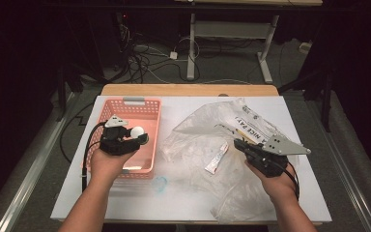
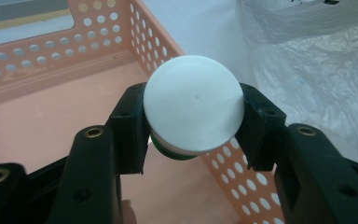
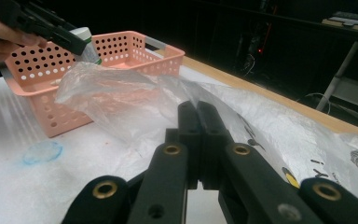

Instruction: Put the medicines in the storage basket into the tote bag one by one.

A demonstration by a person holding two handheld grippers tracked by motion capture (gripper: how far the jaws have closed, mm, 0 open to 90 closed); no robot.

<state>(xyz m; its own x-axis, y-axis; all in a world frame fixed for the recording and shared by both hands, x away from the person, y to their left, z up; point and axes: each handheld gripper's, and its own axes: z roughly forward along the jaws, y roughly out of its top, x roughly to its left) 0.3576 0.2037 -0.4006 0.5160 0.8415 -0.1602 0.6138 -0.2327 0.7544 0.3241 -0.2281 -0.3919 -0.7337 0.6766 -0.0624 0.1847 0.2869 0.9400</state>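
Plainly round jar — white, green-banded

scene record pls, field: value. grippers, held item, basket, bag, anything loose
left gripper: shut on white-capped bottle, held over the basket
right gripper: jaws together, pinching the plastic bag
basket: pink, perforated, on the table's left side
plastic bag: clear, crumpled, printed lettering, right of the basket
loose item: small tube inside the bag
table: white top
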